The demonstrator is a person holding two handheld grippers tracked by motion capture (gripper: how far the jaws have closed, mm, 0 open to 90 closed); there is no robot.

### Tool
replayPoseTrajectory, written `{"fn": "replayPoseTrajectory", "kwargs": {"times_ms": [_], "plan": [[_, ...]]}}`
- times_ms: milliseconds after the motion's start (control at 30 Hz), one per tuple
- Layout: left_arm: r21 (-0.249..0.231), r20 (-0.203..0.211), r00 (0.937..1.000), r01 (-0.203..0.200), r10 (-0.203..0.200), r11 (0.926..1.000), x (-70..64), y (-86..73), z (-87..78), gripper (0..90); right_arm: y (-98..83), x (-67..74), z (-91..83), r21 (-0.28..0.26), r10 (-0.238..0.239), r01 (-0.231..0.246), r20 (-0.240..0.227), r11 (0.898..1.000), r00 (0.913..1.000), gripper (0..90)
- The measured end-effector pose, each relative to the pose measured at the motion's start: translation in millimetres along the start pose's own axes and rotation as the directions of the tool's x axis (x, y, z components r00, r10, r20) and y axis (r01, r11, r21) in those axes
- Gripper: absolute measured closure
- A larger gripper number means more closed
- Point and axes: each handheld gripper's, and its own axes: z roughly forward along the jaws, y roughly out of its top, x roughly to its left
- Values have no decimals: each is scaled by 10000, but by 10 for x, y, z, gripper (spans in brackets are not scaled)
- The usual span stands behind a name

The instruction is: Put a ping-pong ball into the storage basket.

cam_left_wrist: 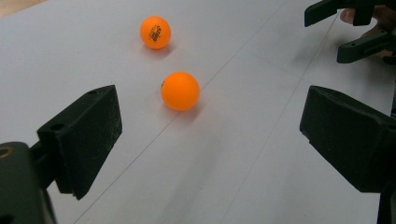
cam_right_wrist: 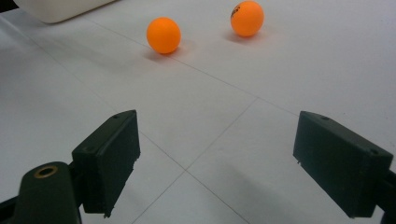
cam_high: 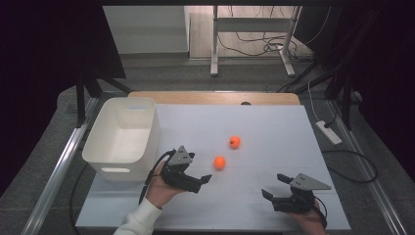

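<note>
Left tongs (cam_high: 204, 179) wide open, nothing between the jaws, held just above the white surface (cam_high: 274, 132), tips pointing toward the near orange ball (cam_high: 219, 162). In the left gripper view the left tongs (cam_left_wrist: 210, 140) frame that near ball (cam_left_wrist: 180, 90) ahead of the jaws, closer to the left jaw than the right, not touching either. The far orange ball (cam_left_wrist: 155, 32), with dark print on it, sits further ahead of the same tongs, apart from the near one.

Right tongs (cam_high: 273, 187) also open, empty, low over the surface, well apart from both balls, jaws aimed toward the left tongs' side. In the right gripper view the right tongs (cam_right_wrist: 215, 158) show bare surface between the jaws; the near ball (cam_right_wrist: 163, 35) lies well ahead and toward the left jaw, the far ball (cam_right_wrist: 247, 18) ahead nearer the middle. Both balls rest on the surface, each with a small shadow. The far ball (cam_high: 235, 142) lies beyond the near one as seen from the left tongs.

White bin (cam_high: 122, 137) stands just beside the left tongs, on their outer side, away from the right tongs; a corner of the bin (cam_right_wrist: 60, 9) lies far ahead-left of the right tongs. The right tongs (cam_left_wrist: 355, 32) also show ahead-right of the left tongs, jaws apart, fingers behind them.
</note>
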Motion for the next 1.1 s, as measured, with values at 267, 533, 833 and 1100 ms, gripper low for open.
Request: {"fn": "replayPoseTrajectory", "kwargs": {"times_ms": [267,533,833,1100], "plan": [[169,53,10000,-62,61,9998,8,70,95,64,-1,0,3,27,-63,63,22,10000,10000,144],[357,68,10000,-64,61,9993,30,147,216,66,0,-2,3,38,-108,108,41,9999,9999,144],[583,22,10000,1,-2,9983,89,173,318,69,1,-1,4,46,-119,119,51,9999,9999,145],[767,-13,10000,-45,46,9970,125,209,405,71,1,1,5,58,-138,137,63,9999,9999,145]]}}
